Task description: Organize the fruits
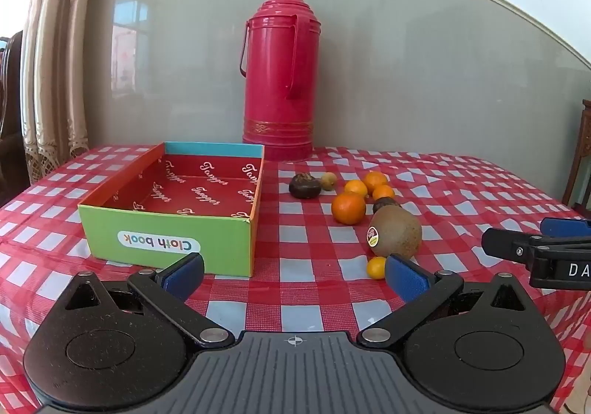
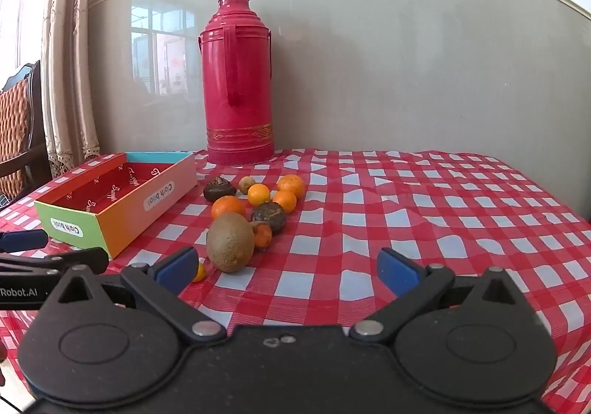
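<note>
1. The left gripper [image 1: 294, 275] has its jaws spread wide with nothing between them, only checked tablecloth [image 1: 295, 314].
2. A small yellow fruit [image 1: 376, 267] lies just beside the left gripper's right pad [image 1: 406, 279], a little beyond its tip, not gripped.
3. Just past that pad sits the kiwi [image 1: 395, 233], a sticker on its near side.
4. Beyond the kiwi, ahead and to the right of the left jaws, the other fruits cluster: a large orange [image 1: 348, 207], three smaller oranges behind it, a dark round fruit [image 1: 304, 186] and a small brownish one [image 1: 328, 180].
5. The box [image 1: 166, 240] stands ahead and to the left of the left jaws, open at the top, red inside and holding no fruit.
6. The right gripper [image 2: 286, 268] is likewise wide open and grips nothing; bare cloth lies between its pads.
7. From the right wrist camera, the kiwi [image 2: 231, 242] lies just ahead of the right gripper's left pad [image 2: 177, 268], with the yellow fruit [image 2: 199, 272] partly hidden beside that pad.
8. The remaining fruits lie farther ahead and left of the right jaws, a second dark fruit [image 2: 269, 216] among them.
9. A red flask [image 2: 238, 81] stands at the far side against the wall, beyond the fruit.
10. Each gripper shows at the edge of the other's view, well apart.
</note>
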